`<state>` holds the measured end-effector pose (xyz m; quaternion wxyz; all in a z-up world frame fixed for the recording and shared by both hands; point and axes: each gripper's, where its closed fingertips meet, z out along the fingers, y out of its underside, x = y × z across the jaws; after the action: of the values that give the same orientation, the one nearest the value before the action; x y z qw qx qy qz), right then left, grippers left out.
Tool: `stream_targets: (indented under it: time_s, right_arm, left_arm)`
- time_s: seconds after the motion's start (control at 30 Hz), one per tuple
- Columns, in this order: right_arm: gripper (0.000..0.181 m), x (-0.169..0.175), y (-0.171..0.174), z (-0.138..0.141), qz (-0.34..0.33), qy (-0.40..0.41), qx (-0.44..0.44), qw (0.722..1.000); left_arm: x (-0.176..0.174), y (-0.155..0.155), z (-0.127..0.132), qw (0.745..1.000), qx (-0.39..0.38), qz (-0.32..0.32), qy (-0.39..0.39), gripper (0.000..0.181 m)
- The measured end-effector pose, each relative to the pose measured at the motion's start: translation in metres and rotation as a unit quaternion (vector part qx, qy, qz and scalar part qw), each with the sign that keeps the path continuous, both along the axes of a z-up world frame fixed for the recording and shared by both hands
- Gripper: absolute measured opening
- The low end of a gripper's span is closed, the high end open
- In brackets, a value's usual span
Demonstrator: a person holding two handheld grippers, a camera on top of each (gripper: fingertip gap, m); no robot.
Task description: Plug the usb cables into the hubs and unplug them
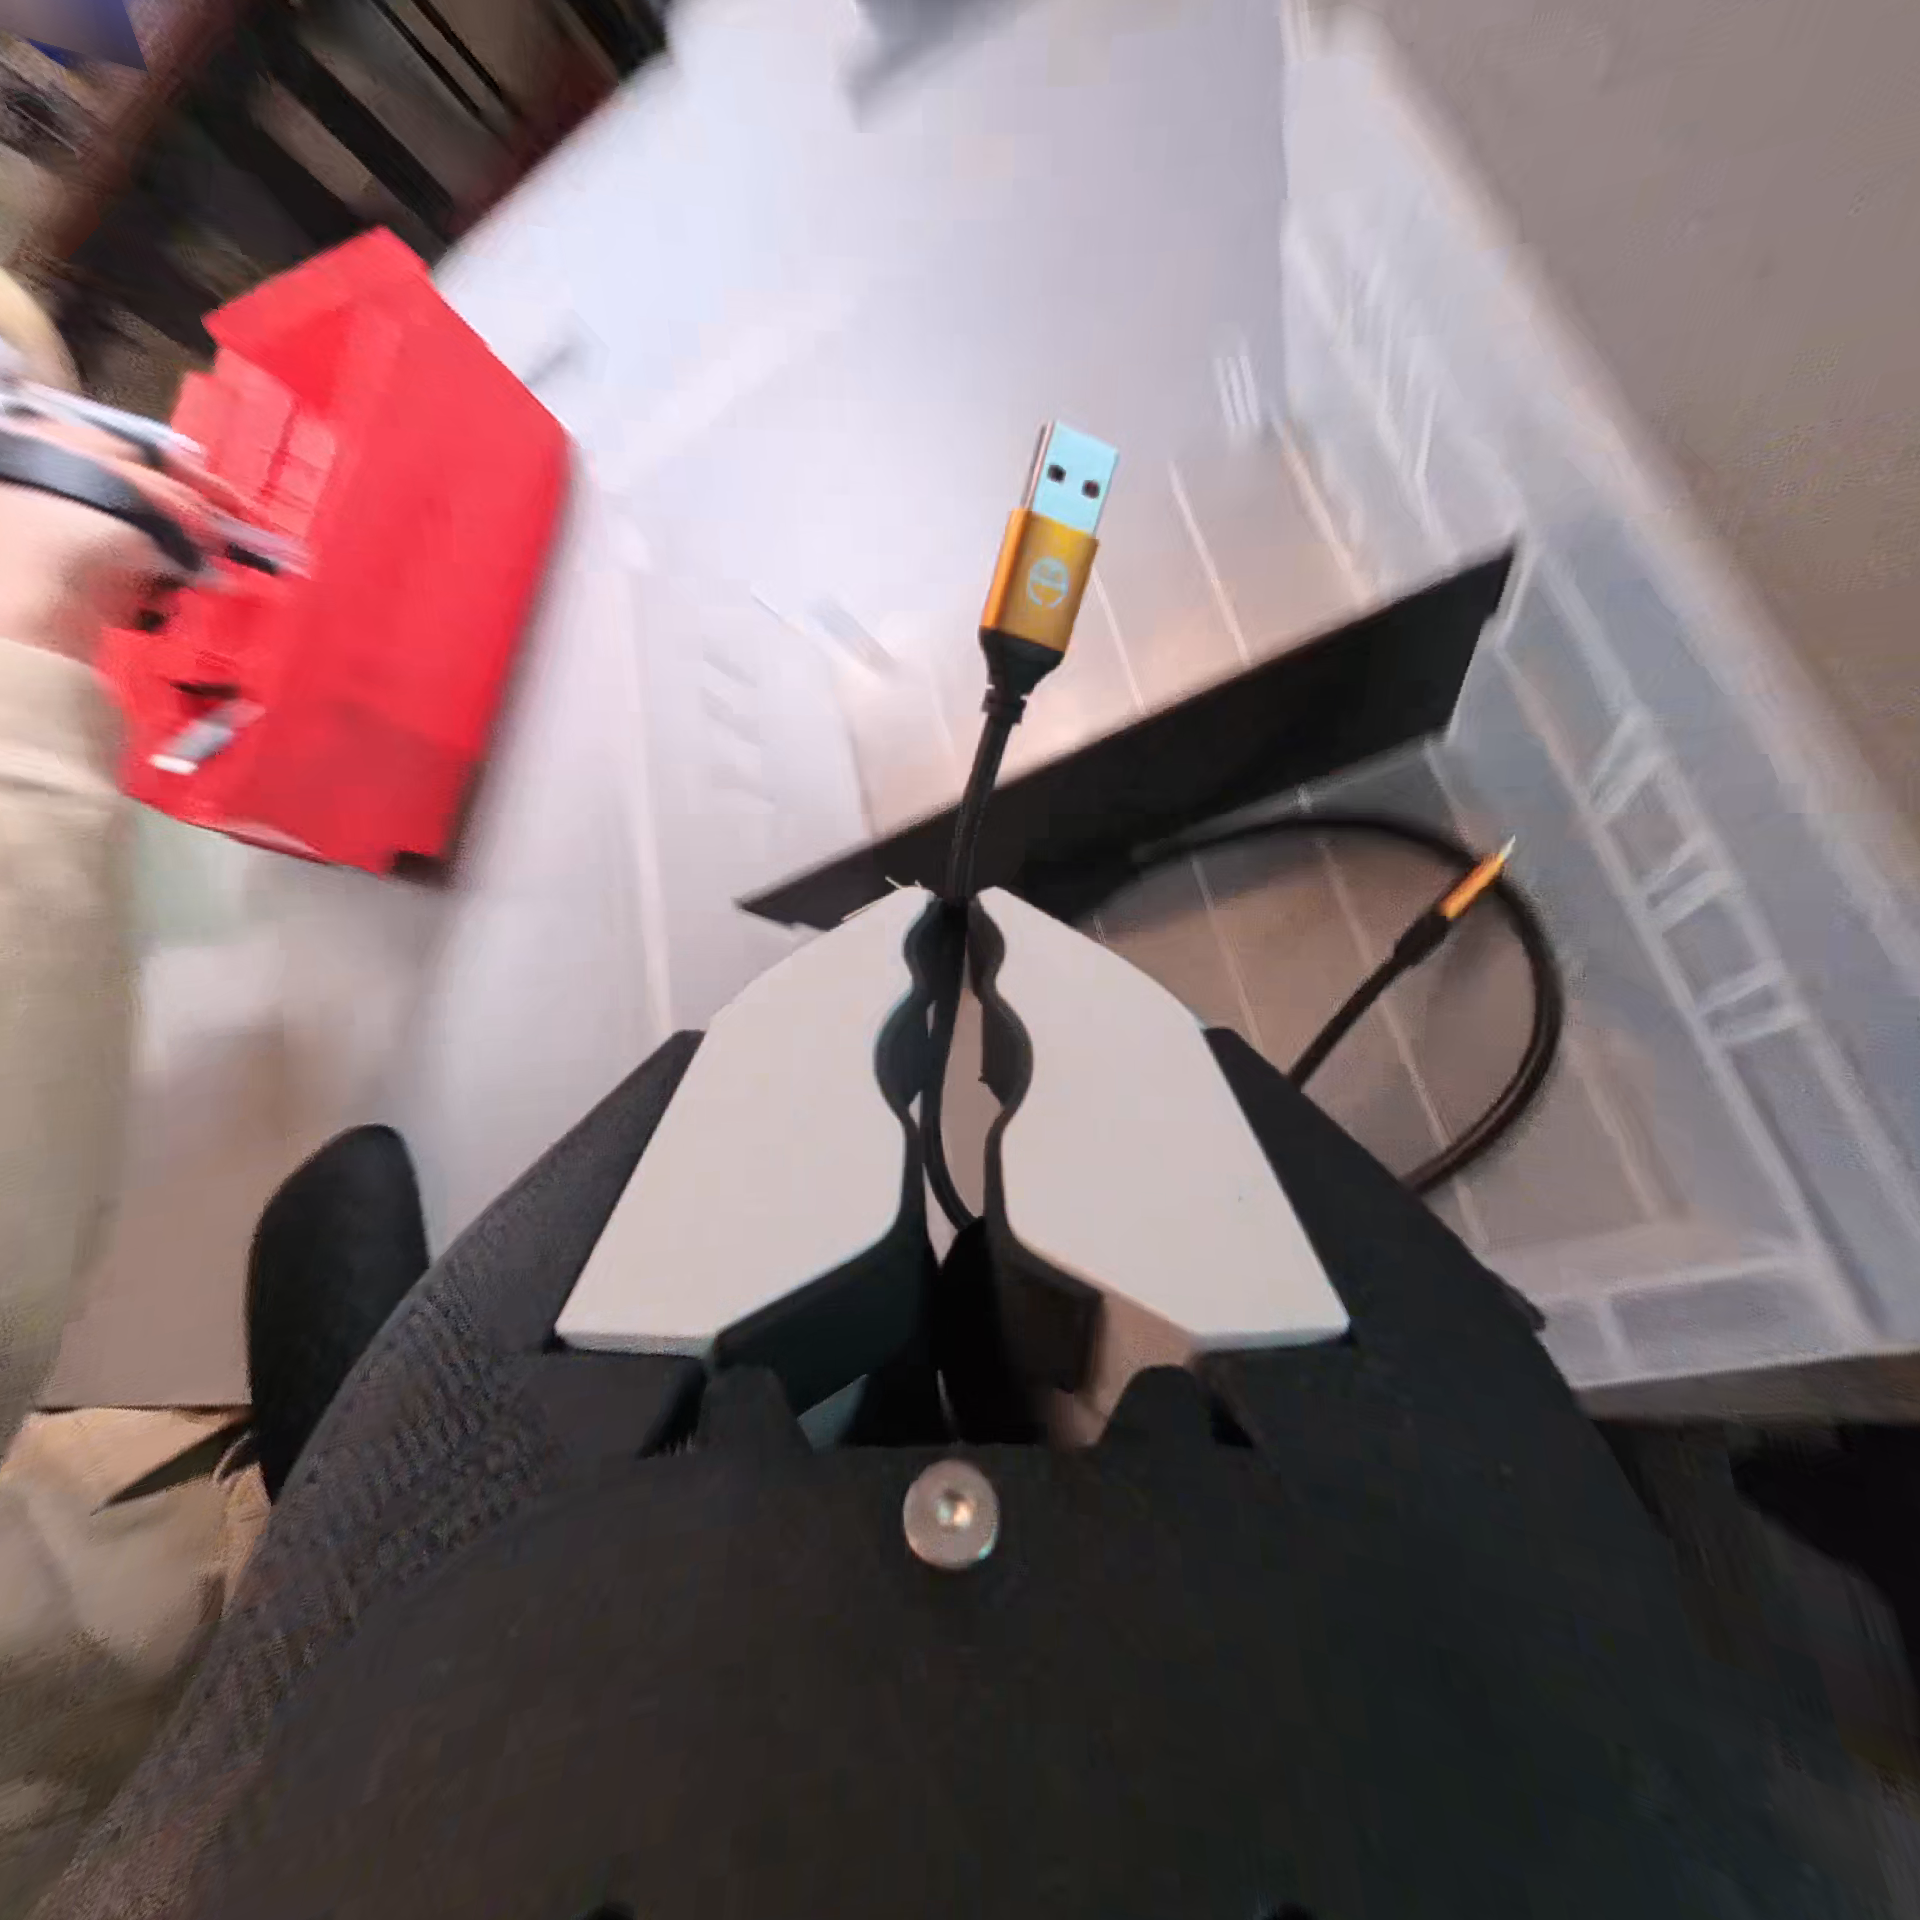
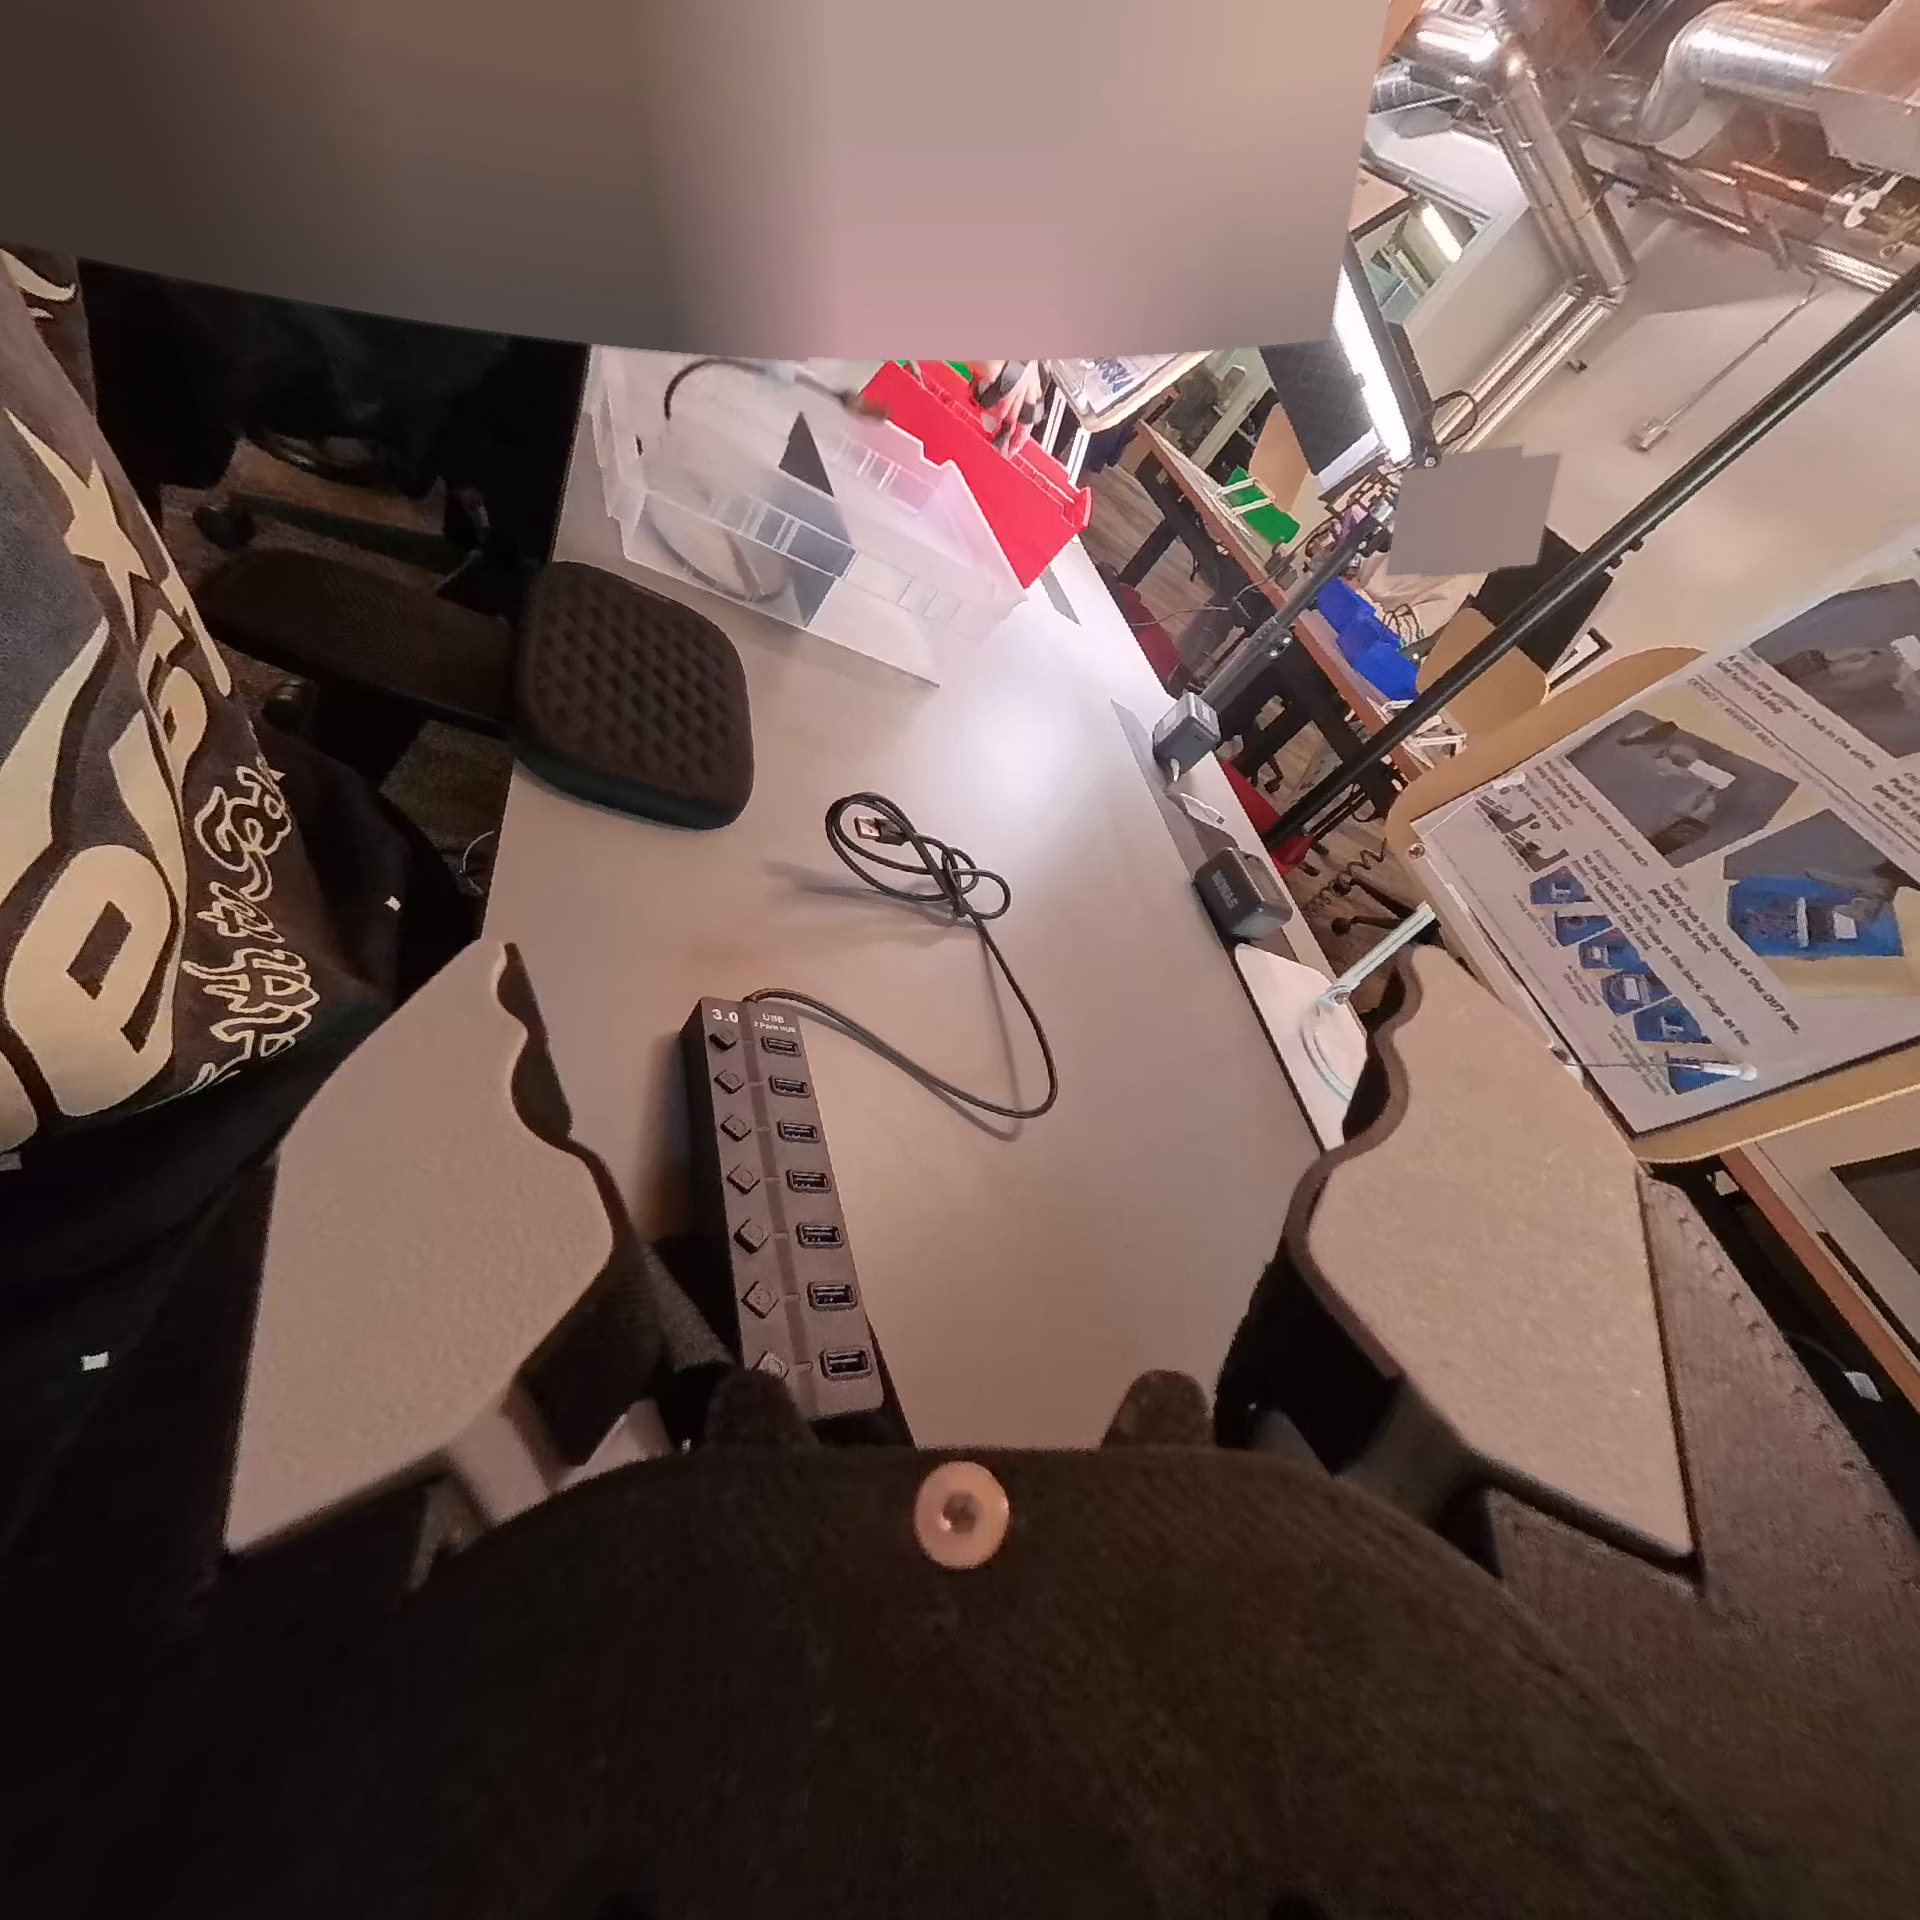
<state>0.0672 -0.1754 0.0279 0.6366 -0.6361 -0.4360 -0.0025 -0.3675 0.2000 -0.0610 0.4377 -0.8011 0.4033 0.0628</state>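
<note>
In the left wrist view my left gripper (image 1: 951,914) is shut on a black USB cable (image 1: 971,821). Its gold-sleeved USB-A plug (image 1: 1049,540) sticks out ahead of the fingertips, above a clear plastic bin (image 1: 1662,935). The cable's other gold end (image 1: 1470,883) hangs into that bin. In the right wrist view my right gripper (image 2: 956,977) is open and empty, just above the grey table (image 2: 1091,1195). A black USB hub (image 2: 779,1195) with several ports lies between its fingers, close to the left finger (image 2: 416,1195). The hub's own cable (image 2: 914,862) lies coiled farther out.
A red bin (image 1: 343,551) stands beside the clear bin, which has a black divider (image 1: 1195,748); a person's hand is at the red bin. A black padded cushion (image 2: 623,696) lies at the table's left edge. Small black devices (image 2: 1242,894) and an instruction sheet (image 2: 1714,831) are on the right. About 60 cm separates my left fingertips from my right.
</note>
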Motion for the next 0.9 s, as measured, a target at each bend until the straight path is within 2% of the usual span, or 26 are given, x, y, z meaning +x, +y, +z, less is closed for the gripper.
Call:
stream_targets:
  time_s: [0.07,0.13,0.2,0.27,0.4,0.53,0.67,0.77,0.9]
  right_arm:
    - [0.145,-0.002,0.002,-0.002,-0.001,-0.005,-0.004,1.000]
    - [0.145,-0.003,0.005,-0.001,-0.004,-0.010,0.002,1.000]
    - [0.144,-0.005,0.007,0.002,-0.002,-0.009,0.013,1.000]
    - [0.143,-0.009,0.009,0.009,0.001,-0.002,0.036,0.999]
    - [0.130,-0.015,0.019,0.031,0.001,0.038,0.096,0.995]
    - [0.114,-0.023,0.034,0.045,-0.010,0.074,0.140,0.987]
    - [0.101,-0.049,0.042,0.049,0.029,0.111,0.156,0.981]
    - [0.090,-0.066,0.049,0.048,0.050,0.149,0.148,0.977]
    - [0.062,-0.082,0.059,0.038,0.067,0.179,0.112,0.975]
  left_arm:
    - [0.010,-0.012,0.042,0.994,0.095,-0.008,-0.061,0.004]
    - [0.027,-0.029,0.078,0.975,0.183,-0.034,-0.120,0.004]
    - [0.048,-0.049,0.105,0.953,0.249,-0.064,-0.163,0.004]
    - [0.072,-0.068,0.120,0.932,0.294,-0.093,-0.192,0.004]
    - [0.125,-0.107,0.132,0.899,0.352,-0.143,-0.217,0.004]
    - [0.173,-0.147,0.143,0.867,0.428,-0.181,-0.181,0.003]
    - [0.220,-0.190,0.151,0.823,0.493,-0.242,-0.147,0.003]
    - [0.249,-0.212,0.147,0.804,0.509,-0.281,-0.123,0.003]
    - [0.280,-0.230,0.126,0.801,0.482,-0.331,-0.127,0.003]
